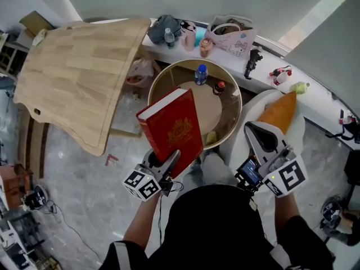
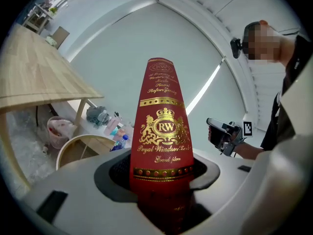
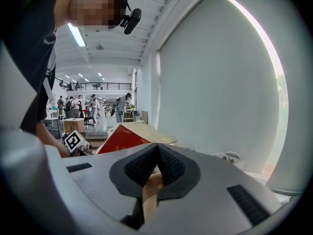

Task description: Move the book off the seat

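A red hardcover book point(image 1: 171, 128) with a gold crest is held up in the air over the near edge of the round table, its lower edge pinched by my left gripper point(image 1: 170, 161). In the left gripper view the book point(image 2: 164, 141) rises straight up from between the pads of that gripper point(image 2: 164, 182). My right gripper point(image 1: 257, 130) hovers shut just over the white seat point(image 1: 298, 131), pointing at the orange cushion point(image 1: 278, 112) on it. In the right gripper view its jaw tips point(image 3: 157, 148) meet with nothing held, and the red book point(image 3: 120, 140) shows to the left.
A round gold-rimmed table point(image 1: 169, 75) carries a blue-capped bottle point(image 1: 201, 73) and a dark bottle point(image 1: 219, 87). A large wooden tabletop point(image 1: 79, 72) stands to the left with a bagged bin point(image 1: 140, 72) beside it. A white ledge point(image 1: 264, 77) behind holds bags and small items.
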Action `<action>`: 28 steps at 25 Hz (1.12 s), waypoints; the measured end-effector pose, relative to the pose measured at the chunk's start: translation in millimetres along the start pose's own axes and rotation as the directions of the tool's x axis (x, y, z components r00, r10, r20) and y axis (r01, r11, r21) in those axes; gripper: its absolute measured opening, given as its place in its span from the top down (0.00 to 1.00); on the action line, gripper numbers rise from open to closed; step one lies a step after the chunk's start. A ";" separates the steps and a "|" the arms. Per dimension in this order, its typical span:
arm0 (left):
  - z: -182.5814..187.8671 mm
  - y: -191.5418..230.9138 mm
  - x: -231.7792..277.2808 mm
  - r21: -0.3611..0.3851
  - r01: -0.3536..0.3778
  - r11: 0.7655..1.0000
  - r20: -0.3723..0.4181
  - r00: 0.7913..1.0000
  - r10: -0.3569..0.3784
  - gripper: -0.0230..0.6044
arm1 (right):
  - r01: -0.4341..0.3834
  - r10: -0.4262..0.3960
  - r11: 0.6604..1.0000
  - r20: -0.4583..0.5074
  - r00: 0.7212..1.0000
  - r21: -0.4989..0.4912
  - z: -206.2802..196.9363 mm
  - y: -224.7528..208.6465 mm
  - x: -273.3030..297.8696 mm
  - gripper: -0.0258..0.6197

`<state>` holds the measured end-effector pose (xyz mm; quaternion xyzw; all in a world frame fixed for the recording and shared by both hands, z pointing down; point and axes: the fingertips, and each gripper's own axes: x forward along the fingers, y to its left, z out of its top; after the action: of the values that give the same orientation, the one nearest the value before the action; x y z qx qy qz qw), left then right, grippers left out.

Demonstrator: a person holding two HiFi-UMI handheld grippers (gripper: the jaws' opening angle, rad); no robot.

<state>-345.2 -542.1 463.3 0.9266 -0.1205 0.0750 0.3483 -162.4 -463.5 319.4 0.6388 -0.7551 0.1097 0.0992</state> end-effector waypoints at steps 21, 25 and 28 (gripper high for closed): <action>-142.6 136.6 149.0 -0.303 -0.122 0.945 -0.389 0.921 -0.006 0.55 | 0.019 -0.009 0.991 -0.077 0.997 0.130 -63.1 -114.9 59.2 0.94; -183.6 168.0 176.0 -0.353 -0.169 0.920 -0.461 0.887 -0.014 0.55 | 0.006 0.013 0.983 -0.105 0.994 0.184 -92.0 -135.3 72.0 0.94; -201.0 197.6 195.7 -0.376 -0.212 0.902 -0.493 0.870 -0.001 0.55 | -0.002 0.024 0.983 -0.118 0.993 0.185 -111.4 -149.6 89.1 0.94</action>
<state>-222.8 -586.1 780.9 0.7735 -0.0949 0.2950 0.5528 -28.3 -538.9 457.5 0.6326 -0.7384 0.2177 0.0841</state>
